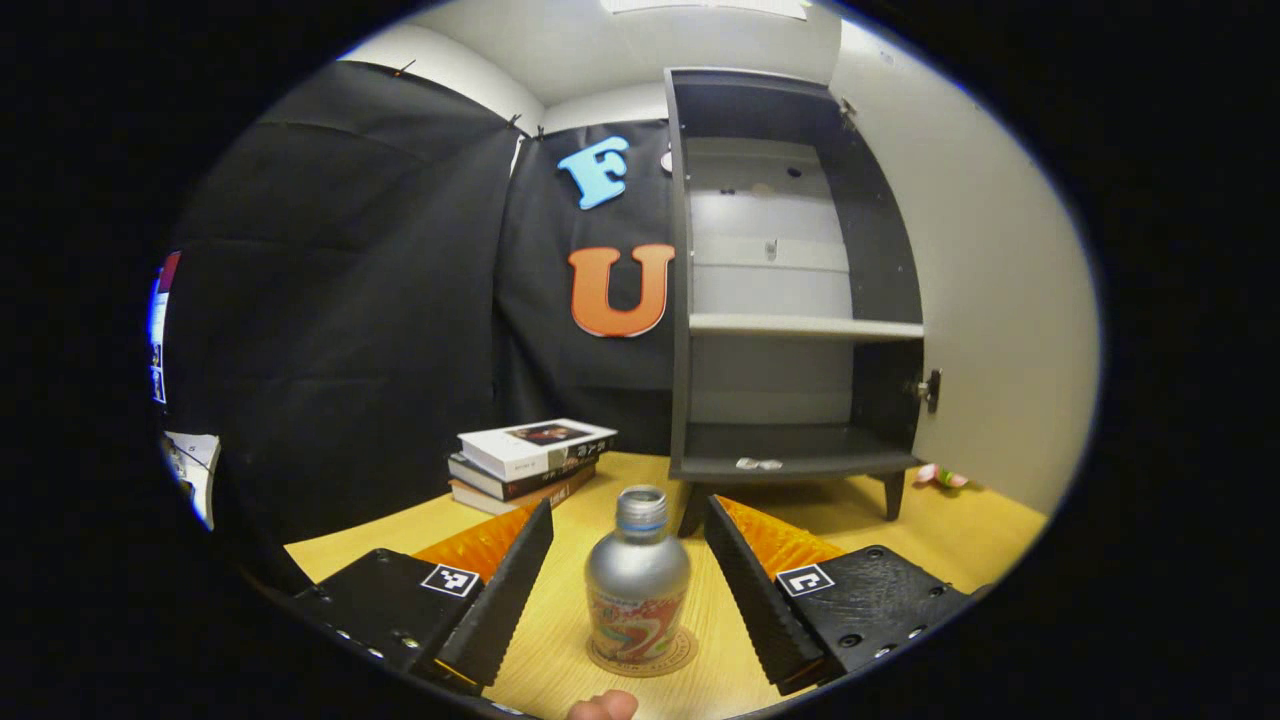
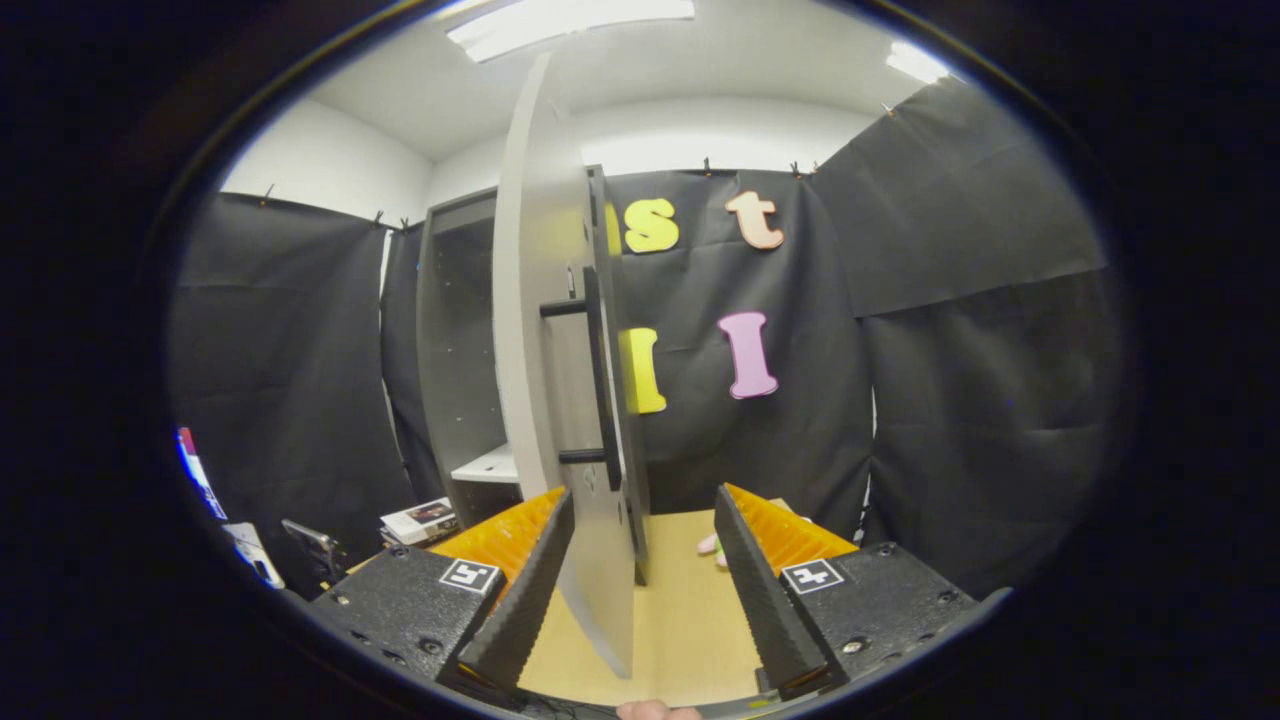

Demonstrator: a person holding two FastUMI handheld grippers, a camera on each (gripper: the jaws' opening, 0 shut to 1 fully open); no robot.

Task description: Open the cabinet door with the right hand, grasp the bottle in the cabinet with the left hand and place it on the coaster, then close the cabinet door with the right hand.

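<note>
A silver bottle [image 1: 637, 578] with a colourful label stands upright on a round coaster [image 1: 642, 657] on the wooden table. My left gripper [image 1: 628, 590] is open, its fingers on either side of the bottle and apart from it. Behind stands the dark cabinet [image 1: 795, 300], its shelves bare and its pale door [image 1: 975, 290] swung wide to the right. In the right gripper view the door [image 2: 560, 400] is seen edge-on with its black bar handle [image 2: 598, 380]. My right gripper [image 2: 640, 590] is open, and the door's lower edge stands between its fingers without contact.
A stack of books [image 1: 530, 460] lies on the table [image 1: 900, 520] left of the cabinet. A small pink and green object [image 1: 940, 477] rests on the table by the cabinet's right leg. Black cloth walls surround the booth.
</note>
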